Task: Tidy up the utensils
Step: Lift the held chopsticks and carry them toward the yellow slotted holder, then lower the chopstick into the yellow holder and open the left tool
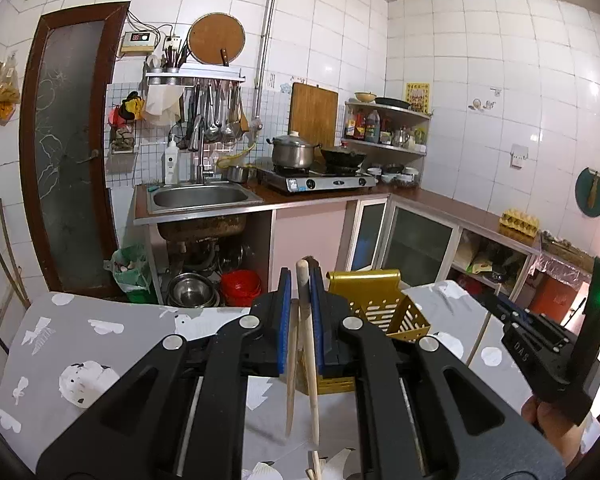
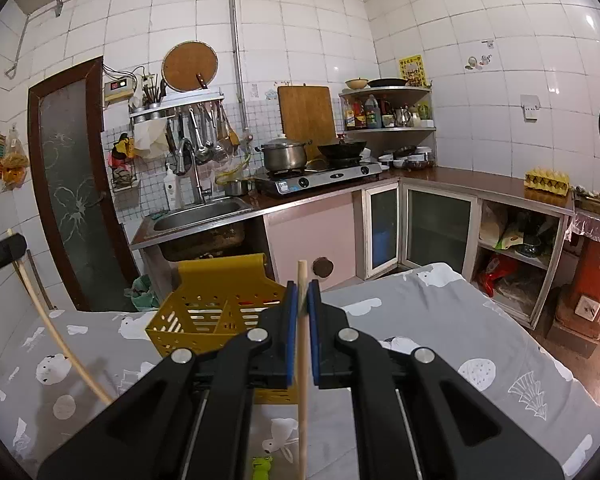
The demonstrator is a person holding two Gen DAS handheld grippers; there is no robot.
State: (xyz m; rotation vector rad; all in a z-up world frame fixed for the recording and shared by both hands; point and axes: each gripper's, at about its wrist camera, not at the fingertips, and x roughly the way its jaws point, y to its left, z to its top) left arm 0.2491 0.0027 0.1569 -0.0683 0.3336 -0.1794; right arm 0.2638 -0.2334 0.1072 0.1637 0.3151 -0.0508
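A yellow slotted basket (image 2: 204,316) stands on the grey patterned table (image 2: 440,320), at centre left of the right wrist view and just behind the fingers in the left wrist view, where the left gripper (image 1: 300,320) hides its near side. A divider splits the basket into compartments; the parts that show hold nothing, but its bottom and front are covered by the grippers.

The left gripper's blue pads are pressed onto two pale wooden chopsticks (image 1: 310,360), which stand nearly upright between them, tips poking above the fingers and lower ends hanging toward the table. More stick ends show at the bottom edge of that frame, cut off. The right gripper (image 2: 303,320) pinches a single chopstick (image 2: 302,380) the same way, upright, its lower end running out of the bottom of the frame beside a small green frog figure (image 2: 262,465).

At the right edge of the left wrist view the right gripper appears side-on with a hand (image 1: 556,420) beneath it, partly cut off. Behind the table are the sink (image 1: 202,198), a stove (image 1: 318,180) with a pot (image 1: 292,150) and wok (image 1: 342,156), and a corner shelf (image 1: 386,124) of bottles.
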